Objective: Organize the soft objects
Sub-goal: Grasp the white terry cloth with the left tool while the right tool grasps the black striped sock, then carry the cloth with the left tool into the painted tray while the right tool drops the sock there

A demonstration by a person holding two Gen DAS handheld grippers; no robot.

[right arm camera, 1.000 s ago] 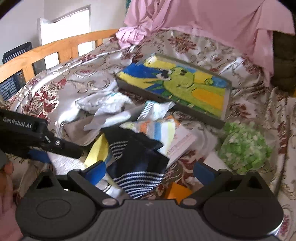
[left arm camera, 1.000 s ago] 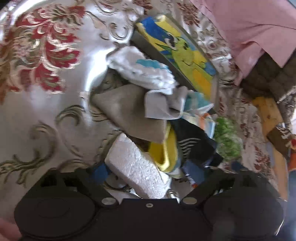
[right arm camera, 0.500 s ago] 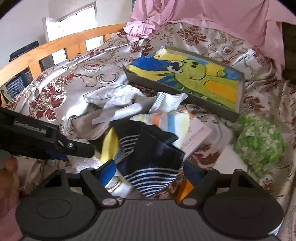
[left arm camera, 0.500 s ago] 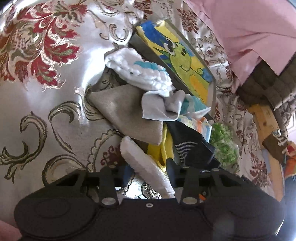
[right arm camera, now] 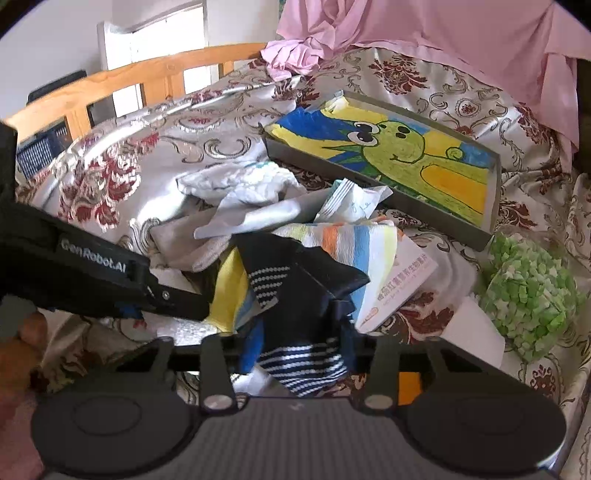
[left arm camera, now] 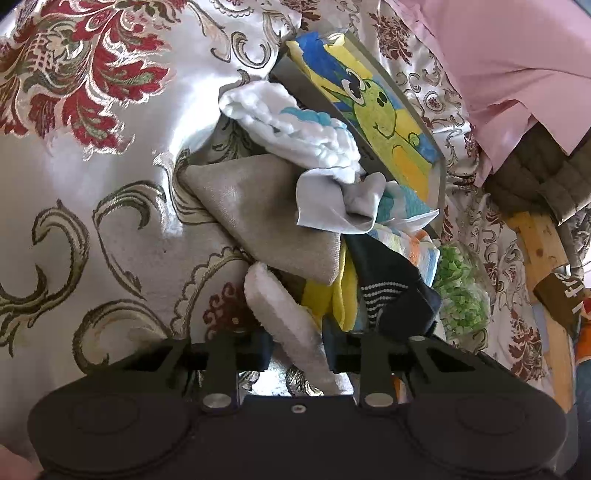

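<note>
A pile of soft things lies on the patterned bedspread. My left gripper is shut on a white fluffy cloth at the pile's near edge. My right gripper is shut on a navy striped sock at the front of the pile. The left gripper's body reaches in from the left in the right wrist view. In the pile are a grey cloth, a white and blue cloth, a yellow cloth and a striped cloth.
A tray with a green cartoon picture lies behind the pile. A bag of green bits sits at the right. A pink-white packet lies by the sock. Pink fabric covers the back. A wooden bed rail runs along the far left.
Both grippers have closed: the left on the white fluffy cloth, the right on the navy striped sock. Both have moved in closer to the pile.
</note>
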